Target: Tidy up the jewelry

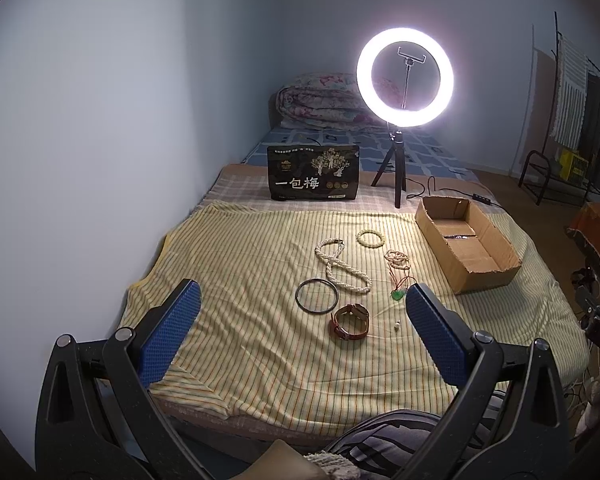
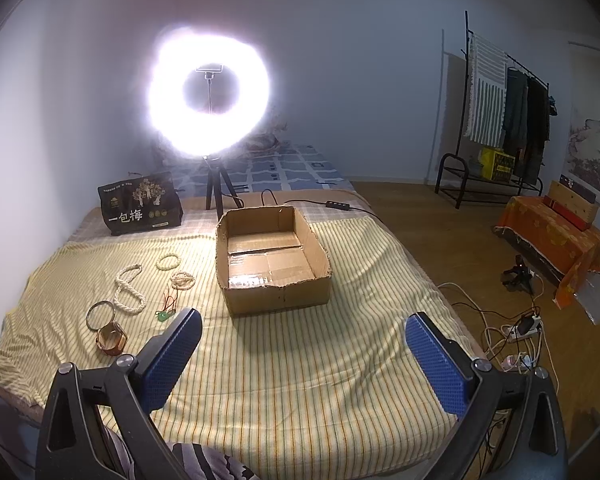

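Both tools hang above the near edge of the bed: the left tool (image 1: pixel 302 308) is spread wide with nothing between its blue pads, and the right tool (image 2: pixel 302 332) is just as wide and holds nothing. The jewelry lies in a loose cluster on the striped yellow blanket (image 1: pixel 236 264), left of the cardboard box (image 2: pixel 274 264). Nearest is the brown-strap watch (image 1: pixel 350 322), just beside the dark bangle (image 1: pixel 317 295); beyond them run the white bead necklace (image 1: pixel 342 266), the pale bead bracelet (image 1: pixel 371 237) and a small coiled bead strand (image 1: pixel 397 258), with the green pendant on red cord (image 1: pixel 399 294) close to the left tool's right pad. The box sits open-topped, nothing visible inside it, well apart from the blanket's right edge, where the bed drops to the wooden floor (image 2: pixel 440 216). Bare blanket stretches between both tools and the jewelry. At the far edge stand a black snack bag (image 1: pixel 314 172) and a lit ring light (image 1: pixel 405 76) on its tripod.
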The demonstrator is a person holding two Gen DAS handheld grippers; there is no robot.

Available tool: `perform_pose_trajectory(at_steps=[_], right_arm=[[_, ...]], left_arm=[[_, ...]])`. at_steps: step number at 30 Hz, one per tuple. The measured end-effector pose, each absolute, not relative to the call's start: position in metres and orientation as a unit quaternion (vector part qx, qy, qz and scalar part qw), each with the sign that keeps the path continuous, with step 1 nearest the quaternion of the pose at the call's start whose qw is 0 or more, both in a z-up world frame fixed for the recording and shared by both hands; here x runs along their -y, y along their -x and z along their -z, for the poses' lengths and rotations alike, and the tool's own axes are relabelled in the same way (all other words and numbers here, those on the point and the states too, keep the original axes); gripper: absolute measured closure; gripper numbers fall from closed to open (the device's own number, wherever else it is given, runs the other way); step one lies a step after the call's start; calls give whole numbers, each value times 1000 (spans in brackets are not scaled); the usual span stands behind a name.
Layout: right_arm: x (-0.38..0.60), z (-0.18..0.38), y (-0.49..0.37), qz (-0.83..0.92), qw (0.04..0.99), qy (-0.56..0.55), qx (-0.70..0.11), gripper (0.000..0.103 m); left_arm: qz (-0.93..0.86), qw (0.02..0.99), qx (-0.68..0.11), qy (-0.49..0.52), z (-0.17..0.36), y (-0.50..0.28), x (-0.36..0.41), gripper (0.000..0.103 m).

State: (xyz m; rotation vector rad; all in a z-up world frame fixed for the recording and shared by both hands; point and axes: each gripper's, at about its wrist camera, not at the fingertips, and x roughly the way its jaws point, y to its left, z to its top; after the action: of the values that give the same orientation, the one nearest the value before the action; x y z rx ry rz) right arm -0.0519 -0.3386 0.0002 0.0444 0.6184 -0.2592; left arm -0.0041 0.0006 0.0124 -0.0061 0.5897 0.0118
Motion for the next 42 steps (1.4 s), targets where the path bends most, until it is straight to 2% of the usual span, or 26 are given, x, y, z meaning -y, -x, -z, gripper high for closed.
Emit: perform_pose_trajectory(at_steps=[42], right_arm=[[344, 5, 46, 129, 941, -23, -312, 0]], left_arm=[[3, 953, -303, 11, -6, -8, -1, 0]])
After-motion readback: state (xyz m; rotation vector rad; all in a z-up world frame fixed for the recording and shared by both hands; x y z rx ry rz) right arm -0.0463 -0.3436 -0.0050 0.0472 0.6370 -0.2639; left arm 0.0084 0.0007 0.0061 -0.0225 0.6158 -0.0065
